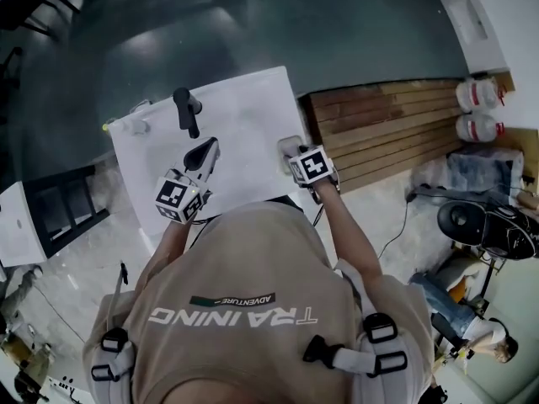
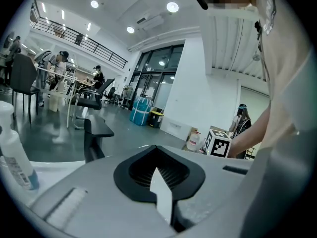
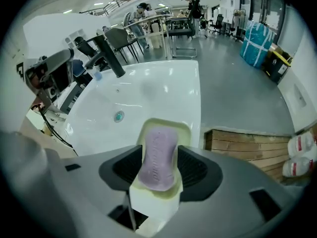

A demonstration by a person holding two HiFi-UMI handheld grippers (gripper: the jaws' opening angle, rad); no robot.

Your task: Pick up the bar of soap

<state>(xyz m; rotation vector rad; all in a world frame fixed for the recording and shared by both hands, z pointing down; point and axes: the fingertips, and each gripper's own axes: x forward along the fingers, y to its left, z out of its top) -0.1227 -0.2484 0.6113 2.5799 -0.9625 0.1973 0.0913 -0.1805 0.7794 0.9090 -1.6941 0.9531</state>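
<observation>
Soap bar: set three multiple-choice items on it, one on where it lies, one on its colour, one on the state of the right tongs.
1. The soap bar lies: A on a towel; B in a pale dish; C in a cup.
2. Its colour: A purple; B green; C orange.
3. The right tongs are: A shut on nothing; B shut on a sponge; C apart, with dish and soap between them.
Answers: B, the right gripper view shows it resting in the dish; A, its top is plainly purple; C, the dark pads stand on either side of the dish.
</observation>
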